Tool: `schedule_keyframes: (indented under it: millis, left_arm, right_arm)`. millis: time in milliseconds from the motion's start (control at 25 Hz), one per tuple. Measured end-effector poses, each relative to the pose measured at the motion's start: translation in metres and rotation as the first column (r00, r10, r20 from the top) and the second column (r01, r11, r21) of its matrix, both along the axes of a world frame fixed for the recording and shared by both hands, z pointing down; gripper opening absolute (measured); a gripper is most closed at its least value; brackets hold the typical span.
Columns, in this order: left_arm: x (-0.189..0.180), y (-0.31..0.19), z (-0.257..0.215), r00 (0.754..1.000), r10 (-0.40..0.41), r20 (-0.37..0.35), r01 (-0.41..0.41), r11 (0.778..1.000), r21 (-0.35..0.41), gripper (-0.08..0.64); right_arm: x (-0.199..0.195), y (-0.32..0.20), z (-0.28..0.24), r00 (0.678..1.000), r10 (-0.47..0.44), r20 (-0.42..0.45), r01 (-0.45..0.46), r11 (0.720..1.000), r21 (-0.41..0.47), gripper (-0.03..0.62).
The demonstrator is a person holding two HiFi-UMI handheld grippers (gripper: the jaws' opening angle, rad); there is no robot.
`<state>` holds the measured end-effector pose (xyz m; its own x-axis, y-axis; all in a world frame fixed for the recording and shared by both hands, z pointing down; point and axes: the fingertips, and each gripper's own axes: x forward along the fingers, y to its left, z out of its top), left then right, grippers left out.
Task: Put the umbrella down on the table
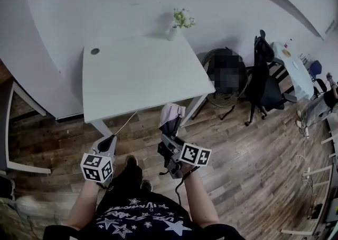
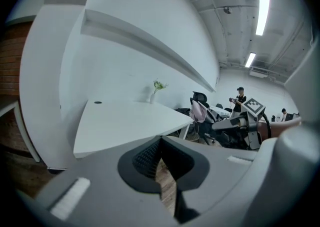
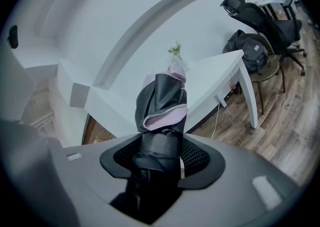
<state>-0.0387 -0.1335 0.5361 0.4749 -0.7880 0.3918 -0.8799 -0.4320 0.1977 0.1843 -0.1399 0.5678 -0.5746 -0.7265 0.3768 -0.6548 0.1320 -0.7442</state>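
Observation:
A folded black and pink umbrella [image 1: 171, 119] [image 3: 161, 96] sticks forward out of my right gripper [image 1: 169, 137] [image 3: 161, 157], whose jaws are shut on its strapped black middle. It hangs in the air over the wooden floor, just short of the near edge of the white table [image 1: 137, 75] [image 3: 215, 78]. My left gripper [image 1: 109, 141] [image 2: 159, 155] is to its left, also short of the table's edge, with its pads together and nothing between them. In the left gripper view the right gripper [image 2: 235, 123] and the umbrella [image 2: 199, 112] show at the right, beside the table [image 2: 120, 121].
A small vase of flowers [image 1: 177, 25] stands at the table's far right corner and a round cable cap [image 1: 95, 51] at its far left. A thin cable [image 1: 124, 125] hangs off the near edge. A black office chair [image 1: 261, 77] and another table [image 1: 293, 70] are to the right.

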Motion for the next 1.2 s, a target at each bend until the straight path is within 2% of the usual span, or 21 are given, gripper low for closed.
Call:
schedule_keyframes:
  millis: [240, 480, 720, 1200]
  left_arm:
    - [-0.001, -0.064, 0.011, 1.000, -0.005, -0.004, 0.005, 1.000, -0.007, 0.003]
    - [0.010, -0.135, 0.009, 0.999, 0.013, -0.030, -0.013, 1.000, 0.005, 0.003]
    - [0.011, -0.194, 0.012, 0.999, 0.031, -0.024, -0.031, 1.000, -0.007, 0.003]
    - [0.005, -0.271, 0.029, 0.998, 0.049, -0.028, -0.050, 0.998, -0.036, 0.003]
  right_arm:
    - [-0.003, -0.058, 0.005, 0.999, -0.016, -0.050, 0.015, 1.000, -0.025, 0.245]
    - [-0.002, -0.122, 0.004, 0.997, -0.024, -0.078, 0.022, 0.999, -0.028, 0.245]
    - [-0.002, -0.183, 0.007, 0.995, -0.025, -0.096, 0.021, 0.999, -0.043, 0.245]
    - [-0.016, -0.264, 0.043, 0.978, -0.075, -0.196, 0.050, 0.990, -0.133, 0.245]
